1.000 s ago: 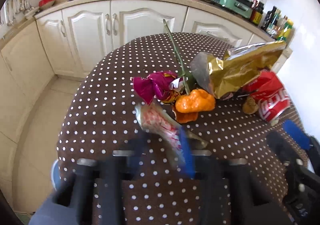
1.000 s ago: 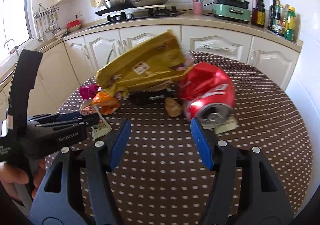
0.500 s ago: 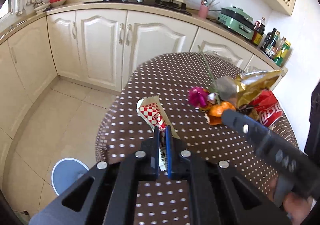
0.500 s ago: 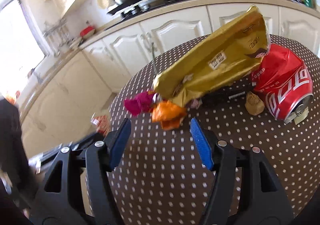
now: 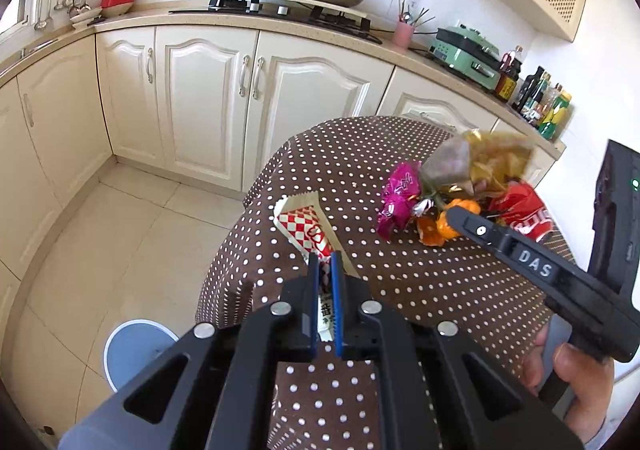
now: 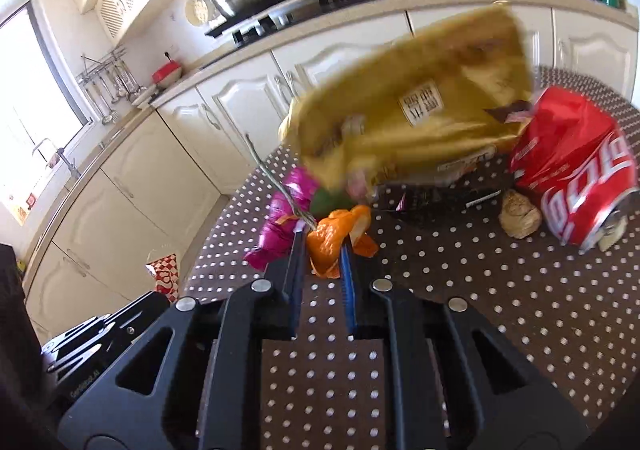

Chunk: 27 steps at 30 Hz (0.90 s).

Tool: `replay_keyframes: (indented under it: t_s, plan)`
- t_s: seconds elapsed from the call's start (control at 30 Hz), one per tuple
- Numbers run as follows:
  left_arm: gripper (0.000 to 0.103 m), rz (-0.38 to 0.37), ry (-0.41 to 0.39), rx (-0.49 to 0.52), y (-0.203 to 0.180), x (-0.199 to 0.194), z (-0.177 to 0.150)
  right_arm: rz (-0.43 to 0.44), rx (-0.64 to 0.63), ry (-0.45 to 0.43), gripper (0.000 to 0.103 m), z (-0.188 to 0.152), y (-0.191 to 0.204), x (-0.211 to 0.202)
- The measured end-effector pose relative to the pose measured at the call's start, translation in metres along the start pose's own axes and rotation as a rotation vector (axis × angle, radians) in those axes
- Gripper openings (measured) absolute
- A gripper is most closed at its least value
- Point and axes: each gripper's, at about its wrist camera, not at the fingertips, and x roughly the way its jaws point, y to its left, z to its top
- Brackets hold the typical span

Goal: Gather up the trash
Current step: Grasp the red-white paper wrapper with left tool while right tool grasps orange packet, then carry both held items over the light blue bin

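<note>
My left gripper (image 5: pixel 325 262) is shut on a red-and-white checked wrapper (image 5: pixel 306 224) and holds it above the table's left edge; the wrapper also shows in the right wrist view (image 6: pixel 164 270). My right gripper (image 6: pixel 322 246) is shut on an orange peel (image 6: pixel 334 236) in the trash pile. Beside the peel lie a magenta wrapper (image 6: pixel 286 218), a gold snack bag (image 6: pixel 416 118) and a crushed red can (image 6: pixel 580 174). The pile also shows in the left wrist view, with the peel (image 5: pixel 444 224) under the right gripper's finger.
The round table (image 6: pixel 460 290) has a brown polka-dot cloth. A light blue bin (image 5: pixel 138 348) stands on the tiled floor below the table's left edge. A brown nutshell (image 6: pixel 520 212) lies next to the can. Cream cabinets (image 5: pixel 208 98) and a counter with a stove run behind.
My right gripper moved into the pile and shut on the orange peel. My left gripper, shut on the checked wrapper, carried it left and back toward the table edge above the bin.
</note>
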Motion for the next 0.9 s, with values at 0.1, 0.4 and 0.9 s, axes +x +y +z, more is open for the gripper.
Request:
replay_keyframes:
  t_s: [0.1, 0.4, 0.9]
  plan:
    - [0.005, -0.015, -0.011, -0.004, 0.003, -0.010, -0.002, -0.001, -0.034, -0.053, 0.016, -0.005, 0.009, -0.020]
    - [0.005, -0.027, -0.045, -0.040, 0.038, -0.052, -0.021, 0.095, -0.121, -0.113, 0.016, -0.030, 0.064, -0.060]
    - [0.005, 0.175, 0.076, -0.281, 0.233, -0.061, -0.113, 0.246, -0.333, 0.141, 0.016, -0.144, 0.223, 0.051]
